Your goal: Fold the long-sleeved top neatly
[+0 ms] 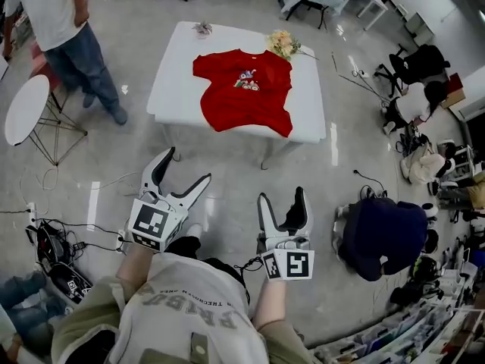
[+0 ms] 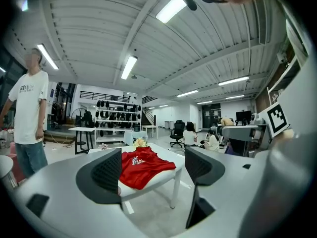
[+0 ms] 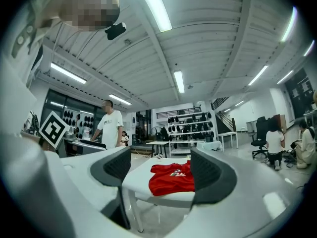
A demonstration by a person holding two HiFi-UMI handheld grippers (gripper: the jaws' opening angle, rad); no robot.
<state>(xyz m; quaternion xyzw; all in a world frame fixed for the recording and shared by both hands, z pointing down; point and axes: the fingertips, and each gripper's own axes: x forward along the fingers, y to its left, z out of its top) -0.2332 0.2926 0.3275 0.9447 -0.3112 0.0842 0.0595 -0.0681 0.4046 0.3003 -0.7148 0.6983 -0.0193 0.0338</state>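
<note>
A red top (image 1: 244,89) with a small print on the chest lies spread on a white square table (image 1: 170,78), its lower hem hanging over the near edge. Both grippers are held over the floor, well short of the table. My left gripper (image 1: 188,167) is open and empty, pointing toward the table. Beside it my right gripper (image 1: 281,196) is open and empty too. In the left gripper view the red top (image 2: 143,165) shows between the spread jaws of the left gripper (image 2: 153,175), far off. The right gripper view frames the red top (image 3: 171,178) likewise.
A bunch of flowers (image 1: 282,44) and a small object (image 1: 202,27) lie at the table's far edge. A person (image 1: 61,21) stands at the upper left by a round white side table (image 1: 26,108). Someone in dark clothes (image 1: 379,237) crouches at the right. Cables (image 1: 53,241) lie on the floor.
</note>
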